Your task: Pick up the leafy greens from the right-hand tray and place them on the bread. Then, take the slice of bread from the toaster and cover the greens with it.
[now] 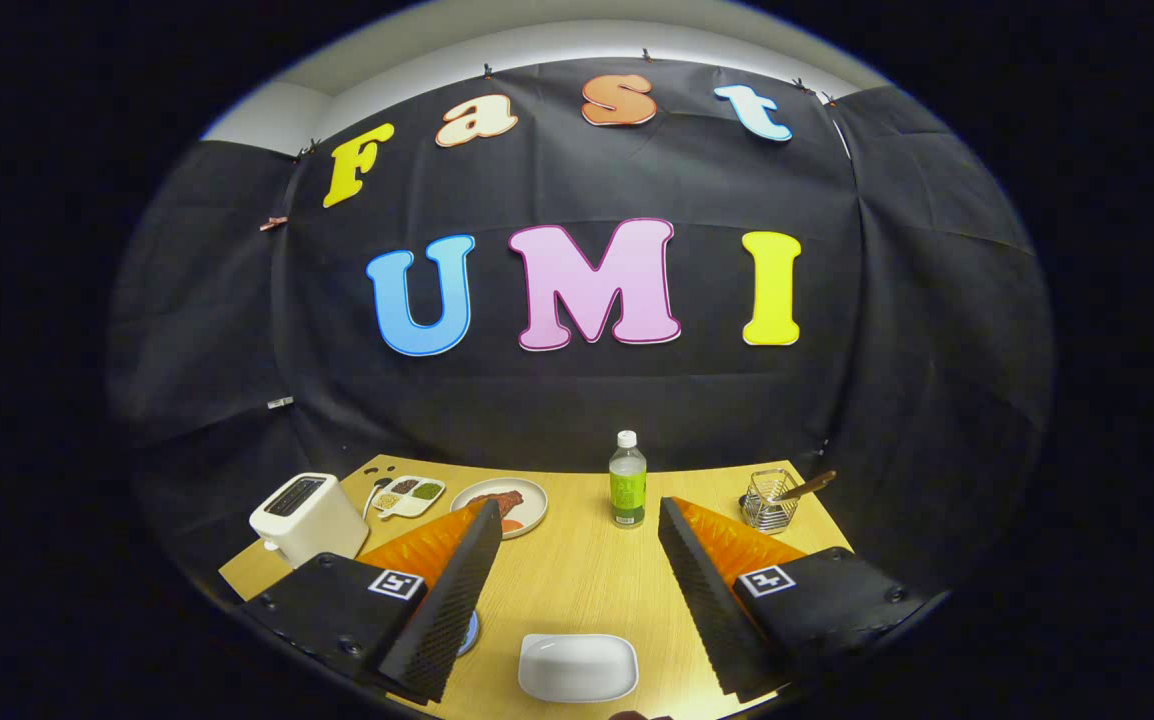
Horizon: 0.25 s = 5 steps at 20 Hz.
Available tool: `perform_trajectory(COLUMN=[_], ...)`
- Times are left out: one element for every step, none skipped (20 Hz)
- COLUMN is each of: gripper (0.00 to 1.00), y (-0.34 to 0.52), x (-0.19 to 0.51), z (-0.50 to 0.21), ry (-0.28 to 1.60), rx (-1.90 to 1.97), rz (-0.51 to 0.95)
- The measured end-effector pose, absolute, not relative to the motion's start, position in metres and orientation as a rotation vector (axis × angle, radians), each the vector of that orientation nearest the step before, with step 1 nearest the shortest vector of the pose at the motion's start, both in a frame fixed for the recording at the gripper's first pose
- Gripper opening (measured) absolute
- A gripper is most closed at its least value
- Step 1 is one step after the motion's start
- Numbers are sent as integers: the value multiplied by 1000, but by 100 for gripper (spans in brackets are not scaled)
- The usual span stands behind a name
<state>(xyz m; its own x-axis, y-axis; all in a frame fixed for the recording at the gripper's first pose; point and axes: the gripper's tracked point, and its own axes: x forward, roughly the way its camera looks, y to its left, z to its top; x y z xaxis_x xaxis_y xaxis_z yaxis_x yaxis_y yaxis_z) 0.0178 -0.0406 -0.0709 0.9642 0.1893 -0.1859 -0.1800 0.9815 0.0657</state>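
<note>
Gripper view: claw (pixel 577 560) gapes empty — boxy toaster (pixel 308 518) on woodgrain table (pixel 577 580).

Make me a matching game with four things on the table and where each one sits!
Things:
1. toaster
2. green bottle
3. wire basket
4. white dish

Places:
A. between the open tongs' fingers, nearest the camera
B. far corner, beyond one finger, a utensil in it
C. beside the divided sauce tray
D. upright, ahead of the gap between the fingers

Pairs: 1-C, 2-D, 3-B, 4-A
</note>
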Motion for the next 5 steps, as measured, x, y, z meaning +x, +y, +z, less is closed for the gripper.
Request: perform_trajectory(gripper=[98,99,99,99,99], y=[-38,-35,-33,-31,-30], x=[19,20,20,19,19], z=[-69,-65,-63,-63,-66], ry=[189,182,178,181,185], rx=[43,43,44,45,45], rz=[194,199,204,207,211])
